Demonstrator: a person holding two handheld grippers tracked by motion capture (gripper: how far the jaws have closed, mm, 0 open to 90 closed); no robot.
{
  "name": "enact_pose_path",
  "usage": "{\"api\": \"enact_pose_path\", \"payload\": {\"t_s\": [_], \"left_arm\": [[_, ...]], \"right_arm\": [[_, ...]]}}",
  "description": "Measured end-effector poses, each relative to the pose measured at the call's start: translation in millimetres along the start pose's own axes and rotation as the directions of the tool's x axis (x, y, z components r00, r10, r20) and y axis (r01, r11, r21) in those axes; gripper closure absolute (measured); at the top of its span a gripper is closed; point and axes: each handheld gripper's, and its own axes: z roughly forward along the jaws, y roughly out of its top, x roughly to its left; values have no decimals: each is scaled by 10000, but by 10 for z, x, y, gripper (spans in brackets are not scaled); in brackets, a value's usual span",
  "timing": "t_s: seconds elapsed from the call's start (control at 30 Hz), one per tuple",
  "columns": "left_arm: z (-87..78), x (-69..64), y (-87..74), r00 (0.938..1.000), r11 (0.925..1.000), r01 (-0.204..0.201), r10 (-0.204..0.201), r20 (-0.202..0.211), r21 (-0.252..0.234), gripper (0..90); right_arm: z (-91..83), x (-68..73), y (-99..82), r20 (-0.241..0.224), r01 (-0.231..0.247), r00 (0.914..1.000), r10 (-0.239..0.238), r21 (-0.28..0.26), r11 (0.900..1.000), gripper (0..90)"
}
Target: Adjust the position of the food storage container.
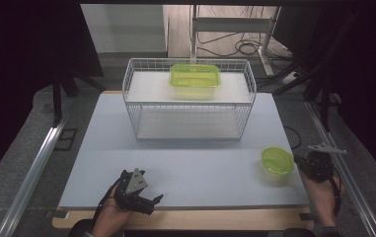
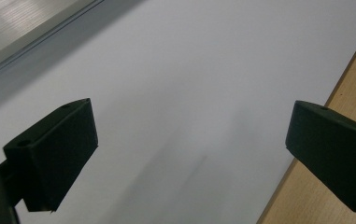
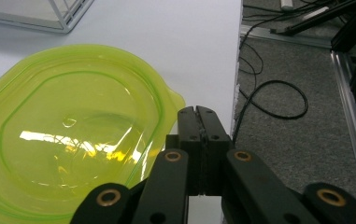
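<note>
A round yellow-green plastic container [image 1: 277, 160] sits near the right edge of the white tabletop [image 1: 190, 168]. In the right gripper view the container [image 3: 73, 135] is large at the left, and its rim tab lies just beside the jaws. My right gripper [image 1: 300, 161] [image 3: 197, 112] is shut with nothing between its jaws, immediately right of that rim. A rectangular yellow-green container [image 1: 195, 75] rests on the top shelf of the wire rack [image 1: 131, 106]. My left gripper [image 1: 141, 190] [image 2: 189, 149] is held low at the table's front left, jaws wide open over bare tabletop.
The wire rack stands at the back middle of the table, its lower shelf bare; one corner of the rack [image 3: 66, 18] lies beyond the round container. The table's right edge is close to my right gripper, with floor cables [image 3: 269, 100] and a metal rail [image 1: 32, 168] beyond.
</note>
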Motion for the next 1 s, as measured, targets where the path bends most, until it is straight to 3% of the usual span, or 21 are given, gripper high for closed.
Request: {"api": "enact_pose_path", "payload": {"t_s": [0.6, 1.0], "left_arm": [[5, -5, 0, 10000, 10000, -42, 42, 1, 49, 24], [8, -11, 0, 10000, 10000, -55, 55, 20, 75, 24]], "right_arm": [[89, 261, 35, -843, 165, 9963, -147, 208, 9996, 889], [121, 495, 61, -1604, 488, 9861, -436, 281, 9984, 886]]}}
